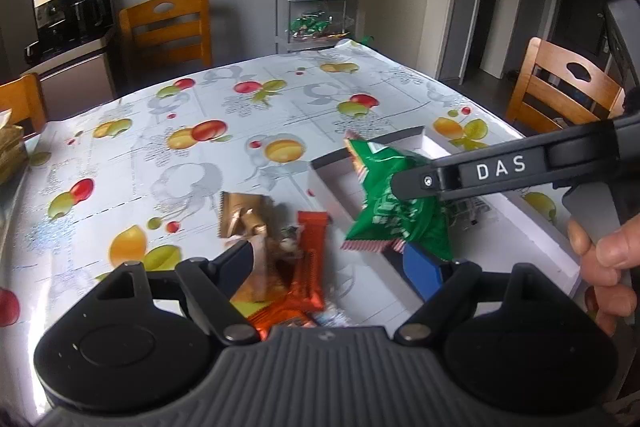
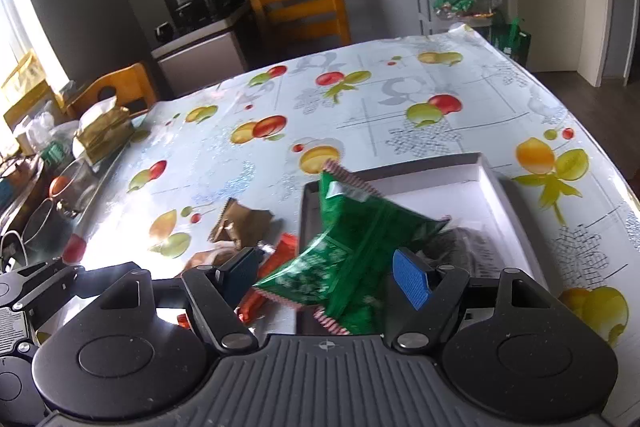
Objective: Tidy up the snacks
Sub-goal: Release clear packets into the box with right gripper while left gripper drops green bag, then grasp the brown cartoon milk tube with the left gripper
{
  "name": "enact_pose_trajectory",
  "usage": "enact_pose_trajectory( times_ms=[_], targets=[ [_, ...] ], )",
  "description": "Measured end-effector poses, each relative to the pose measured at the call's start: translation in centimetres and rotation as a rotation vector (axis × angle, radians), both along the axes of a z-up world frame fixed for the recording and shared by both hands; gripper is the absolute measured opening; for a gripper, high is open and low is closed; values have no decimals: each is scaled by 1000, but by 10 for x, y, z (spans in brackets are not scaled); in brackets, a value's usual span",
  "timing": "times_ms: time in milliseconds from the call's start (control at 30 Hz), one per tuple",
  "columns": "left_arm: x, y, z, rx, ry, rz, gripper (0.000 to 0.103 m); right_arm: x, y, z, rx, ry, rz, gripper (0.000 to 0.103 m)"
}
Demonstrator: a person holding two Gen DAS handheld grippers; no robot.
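Note:
A bunch of green snack packets [image 2: 352, 239] hangs blurred between the fingers of my right gripper [image 2: 326, 273], over the near rim of a shallow white box [image 2: 492, 179]. The pads stand wide, and I see neither one pressing on the packets. In the left wrist view a finger [image 1: 416, 183] of that gripper crosses the green packets [image 1: 384, 207] above the box [image 1: 432, 147]. My left gripper [image 1: 330, 271] is open over an orange wrapper [image 1: 310, 267] and a gold wrapper [image 1: 244, 215], holding nothing.
A fruit-print cloth covers the table [image 1: 200, 115]. Wooden chairs [image 1: 168, 27] stand at the far side and right. A wire cart [image 1: 312, 15] with more snacks is behind the table. A gold pack [image 2: 104, 131] and clutter crowd the table's left edge. A person's hand [image 1: 604, 255] holds the right gripper.

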State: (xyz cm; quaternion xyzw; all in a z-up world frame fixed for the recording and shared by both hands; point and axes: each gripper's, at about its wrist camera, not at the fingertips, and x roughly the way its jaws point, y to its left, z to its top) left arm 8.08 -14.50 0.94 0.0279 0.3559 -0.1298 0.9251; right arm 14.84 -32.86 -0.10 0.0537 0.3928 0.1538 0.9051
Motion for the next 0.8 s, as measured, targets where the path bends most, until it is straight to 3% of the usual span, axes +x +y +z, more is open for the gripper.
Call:
enact_pose_trajectory(
  times_ms=[800],
  targets=[
    [-45,62,-11,27,46,39,84,-14,62,1,-37,-6,104,75]
  ],
)
